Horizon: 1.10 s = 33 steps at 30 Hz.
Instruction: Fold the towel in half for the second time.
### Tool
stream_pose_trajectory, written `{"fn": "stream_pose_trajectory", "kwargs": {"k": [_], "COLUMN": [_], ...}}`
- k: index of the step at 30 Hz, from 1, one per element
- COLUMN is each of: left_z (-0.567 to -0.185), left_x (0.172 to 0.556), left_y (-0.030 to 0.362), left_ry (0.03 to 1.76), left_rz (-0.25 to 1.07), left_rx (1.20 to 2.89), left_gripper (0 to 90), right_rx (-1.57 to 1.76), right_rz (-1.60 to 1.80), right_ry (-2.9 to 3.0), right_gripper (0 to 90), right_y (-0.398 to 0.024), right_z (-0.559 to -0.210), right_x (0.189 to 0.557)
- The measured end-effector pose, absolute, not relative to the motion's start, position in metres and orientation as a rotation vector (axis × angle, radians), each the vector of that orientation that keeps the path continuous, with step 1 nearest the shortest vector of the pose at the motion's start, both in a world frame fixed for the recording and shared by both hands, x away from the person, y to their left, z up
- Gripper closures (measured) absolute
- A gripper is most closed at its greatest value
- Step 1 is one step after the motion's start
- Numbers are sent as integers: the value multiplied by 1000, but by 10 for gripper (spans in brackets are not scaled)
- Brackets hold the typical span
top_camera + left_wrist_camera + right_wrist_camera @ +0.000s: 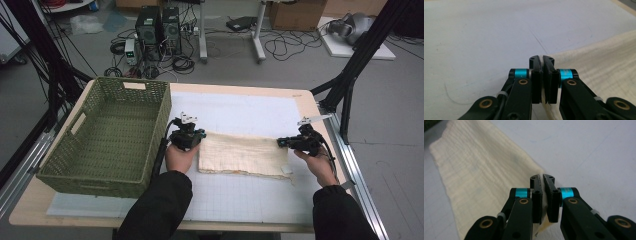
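Two grippers pinch one cream cloth [243, 154] that lies flat on the white mat [240, 195], right of the green basket [110, 135]. From high up, the left gripper [196, 136] is at its left end and the right gripper [286, 142] at its right end. Each gripper view shows its jaws squeezed tight on a cloth corner.

cream cloth [243, 154]: soft crinkled weave, matt; green basket [107, 134] at 9 o'clock: woven wicker; mat [240, 107]: smooth, matt white; gripper jaws: black plastic.
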<state>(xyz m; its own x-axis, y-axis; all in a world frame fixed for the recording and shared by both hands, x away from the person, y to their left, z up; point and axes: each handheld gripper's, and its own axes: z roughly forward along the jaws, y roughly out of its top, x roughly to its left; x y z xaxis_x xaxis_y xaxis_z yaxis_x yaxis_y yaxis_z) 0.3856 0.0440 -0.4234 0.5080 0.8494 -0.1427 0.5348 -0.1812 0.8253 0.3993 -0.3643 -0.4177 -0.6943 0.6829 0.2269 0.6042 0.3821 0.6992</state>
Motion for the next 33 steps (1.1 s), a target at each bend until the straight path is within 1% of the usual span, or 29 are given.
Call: {"fn": "stream_pose_trajectory", "kwargs": {"k": [6,12,19,21,28,31,33], "left_z": [-423,-415,-425,-427,-431,-435,-438], "left_x": [377,359,334,328,323,319,316], "left_y": [44,43,49,49,50,51,51], "left_ry": [1103,1053,1028,1012,1010,1001,1009], "left_rz": [437,472,463,476,453,434,409], "left_rx": [1871,1864,1879,1889,1916,1933,1939], "left_gripper": [855,855,851,848,845,841,831], "right_rx": [1158,1093,994,973,918,907,909], "right_rz": [1261,1312,1308,1305,1276,1284,1259], "right_ry": [2512,2498,2503,2507,2528,2551,2583], "right_gripper": [856,851,832,815,807,806,787], "right_y": [-370,-372,-370,-370,-369,-368,-367], "right_z": [-419,-410,-408,-409,-411,-416,-422], "right_x": [389,373,353,348,342,337,333]}}
